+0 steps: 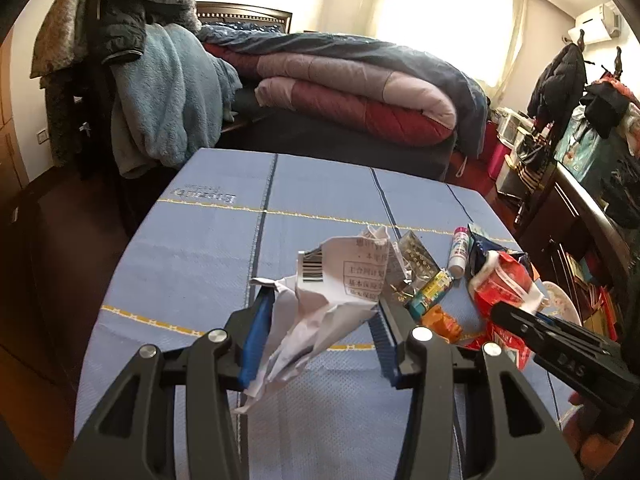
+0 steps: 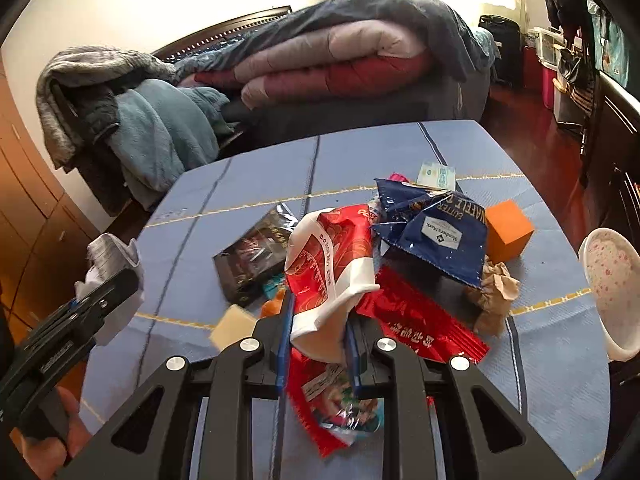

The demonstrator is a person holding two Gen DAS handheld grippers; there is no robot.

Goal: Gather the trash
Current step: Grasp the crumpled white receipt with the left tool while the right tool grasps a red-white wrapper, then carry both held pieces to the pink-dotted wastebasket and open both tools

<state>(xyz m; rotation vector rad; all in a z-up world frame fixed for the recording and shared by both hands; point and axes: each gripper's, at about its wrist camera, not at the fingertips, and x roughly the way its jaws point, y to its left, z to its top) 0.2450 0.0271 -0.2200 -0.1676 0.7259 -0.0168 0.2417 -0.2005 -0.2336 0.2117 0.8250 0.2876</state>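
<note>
My left gripper (image 1: 324, 300) is shut on a crumpled white paper (image 1: 332, 276) with a barcode, held just above the blue tablecloth (image 1: 192, 248). In the right wrist view the same left gripper (image 2: 92, 300) and its paper (image 2: 110, 252) show at the left edge. My right gripper (image 2: 320, 312) is shut on a red-and-white plastic bag (image 2: 332, 264), at the near side of a trash pile. In the left wrist view the right gripper (image 1: 516, 316) shows at the right, against that bag (image 1: 504, 284).
The pile holds a blue waffle bag (image 2: 436, 232), a red wrapper (image 2: 416, 320), a black packet (image 2: 256, 256) and brown crumpled paper (image 2: 494, 288). An orange cube (image 2: 508, 230) and a white bowl (image 2: 612, 280) stand right. Beyond the table is a bed with quilts (image 1: 352, 92).
</note>
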